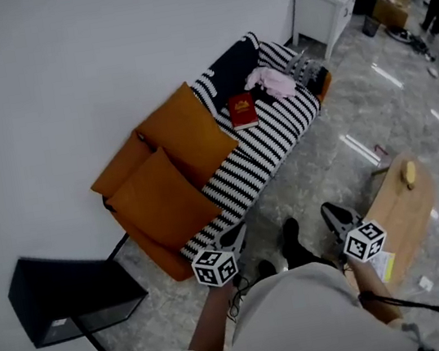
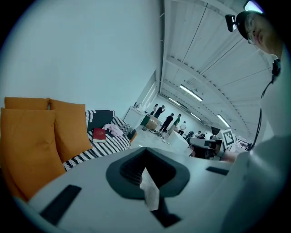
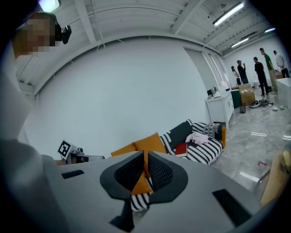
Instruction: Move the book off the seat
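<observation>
Judged as the approach step, with nothing grasped yet. Found the red book (image 1: pixel 242 111) lying flat on the far striped sofa seat (image 1: pixel 270 154), left of a pink cloth (image 1: pixel 272 81). Held left gripper (image 1: pixel 231 237) and right gripper (image 1: pixel 330 212) near, fingers closed on nothing. Needed next, probably: stepping closer and opening fingers around the book. Noted no containers.

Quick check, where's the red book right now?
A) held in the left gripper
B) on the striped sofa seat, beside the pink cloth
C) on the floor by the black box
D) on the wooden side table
B: the red book lies flat on the striped sofa seat, right next to the pink cloth, with neither gripper near it.
</observation>
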